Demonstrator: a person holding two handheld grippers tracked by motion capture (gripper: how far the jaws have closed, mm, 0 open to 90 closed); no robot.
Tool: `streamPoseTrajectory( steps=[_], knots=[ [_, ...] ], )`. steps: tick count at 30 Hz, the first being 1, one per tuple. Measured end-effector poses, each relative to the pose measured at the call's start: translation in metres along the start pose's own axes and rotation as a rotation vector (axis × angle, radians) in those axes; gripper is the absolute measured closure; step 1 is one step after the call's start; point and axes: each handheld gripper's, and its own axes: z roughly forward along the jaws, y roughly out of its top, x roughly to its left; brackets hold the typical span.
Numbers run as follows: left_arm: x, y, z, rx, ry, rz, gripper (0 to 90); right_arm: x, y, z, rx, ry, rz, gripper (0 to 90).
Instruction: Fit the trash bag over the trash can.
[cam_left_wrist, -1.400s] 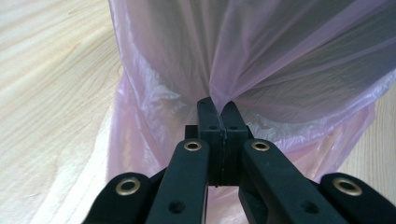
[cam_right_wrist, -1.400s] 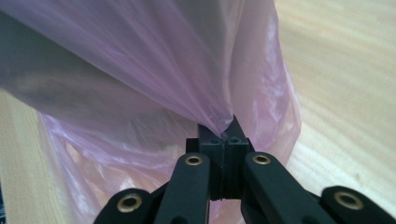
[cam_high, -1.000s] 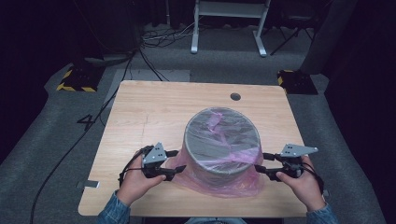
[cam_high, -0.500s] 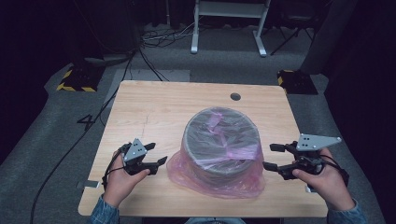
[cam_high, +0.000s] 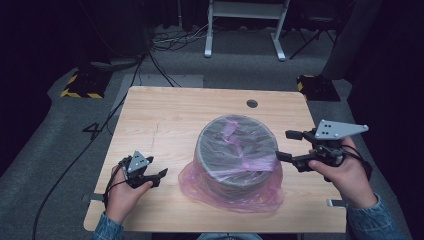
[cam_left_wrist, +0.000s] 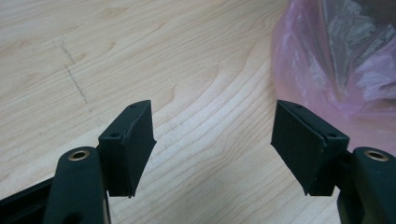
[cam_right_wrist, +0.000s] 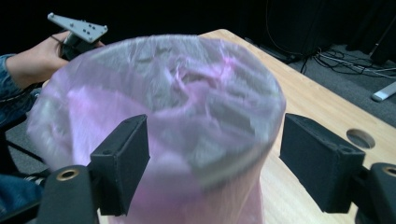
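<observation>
A round grey bin (cam_high: 235, 150) stands upside-down-like under a pink plastic bag (cam_high: 230, 195) that drapes over it and pools on the wooden table (cam_high: 165, 115). My left gripper (cam_high: 159, 170) is low over the table, left of the bag, open after its jaws have just been widening, with bare wood between its pads (cam_left_wrist: 212, 140). My right gripper (cam_high: 284, 145) hovers raised at the bin's right side, its jaws just opened further and nothing between them. In the right gripper view the bagged bin (cam_right_wrist: 187, 102) lies beyond the open right gripper (cam_right_wrist: 215, 163).
A round cable hole (cam_high: 252, 103) is in the table's far right part. A white frame (cam_high: 245, 25), cables and yellow-black striped feet (cam_high: 80, 85) lie on the grey floor beyond. The person's other hand with the left gripper (cam_right_wrist: 77, 28) shows behind the bin.
Both grippers have drawn away from the bin's sides. The left one went left and lower toward the table's front corner; the right one rose and moved right. Both jaws opened wider.
</observation>
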Motion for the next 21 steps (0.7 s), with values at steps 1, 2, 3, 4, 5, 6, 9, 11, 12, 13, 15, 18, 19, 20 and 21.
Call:
streamPoseTrajectory(
  steps=[1,2,3,4,5,6,9,11,12,13,15,18,19,20,21],
  knots=[
    [0.001,-0.001,0.000,0.006,0.006,0.003,29.7,0.000,0.004,0.003,-0.001,-0.003,-0.002,23.3],
    [0.001,-0.001,0.000,0.009,0.009,0.005,29.6,0.000,0.008,0.006,-0.004,-0.004,-0.005,22.7],
    [0.002,-0.002,0.001,0.013,0.010,0.005,29.5,0.001,0.012,0.009,-0.006,-0.004,-0.008,22.3],
    [0.002,-0.003,0.002,0.017,0.012,-0.001,29.4,0.002,0.016,0.012,-0.009,-0.001,-0.014,22.2],
    [0.003,-0.004,0.002,0.021,0.014,-0.001,29.3,0.003,0.020,0.015,-0.012,0.002,-0.019,22.2],
    [0.004,-0.004,0.003,0.024,0.015,0.000,29.3,0.004,0.025,0.019,-0.017,0.005,-0.027,22.2],
    [0.006,-0.006,0.005,0.036,0.022,0.003,29.2,0.007,0.038,0.031,-0.020,0.017,-0.035,22.1],
    [0.008,-0.008,0.007,0.043,0.028,-0.003,29.1,0.008,0.046,0.038,-0.025,0.023,-0.040,22.1],
    [0.008,-0.009,0.008,0.046,0.029,-0.010,29.0,0.009,0.050,0.042,-0.027,0.026,-0.042,21.9],
    [0.009,-0.009,0.009,0.053,0.028,-0.006,28.9,0.010,0.053,0.046,-0.030,0.030,-0.047,21.6],
    [0.010,-0.011,0.011,0.060,0.029,-0.013,28.7,0.011,0.059,0.055,-0.029,0.038,-0.050,20.4],
    [0.013,-0.013,0.014,0.064,0.031,-0.019,28.3,0.014,0.066,0.069,-0.028,0.052,-0.055,19.3],
    [0.013,-0.014,0.014,0.068,0.034,-0.019,27.9,0.015,0.068,0.074,-0.028,0.053,-0.055,19.3],
    [0.014,-0.015,0.015,0.075,0.034,-0.016,27.4,0.017,0.069,0.079,-0.024,0.057,-0.059,19.0],
    [0.015,-0.016,0.015,0.078,0.035,-0.019,27.3,0.018,0.071,0.085,-0.019,0.063,-0.062,18.8]
  ],
)
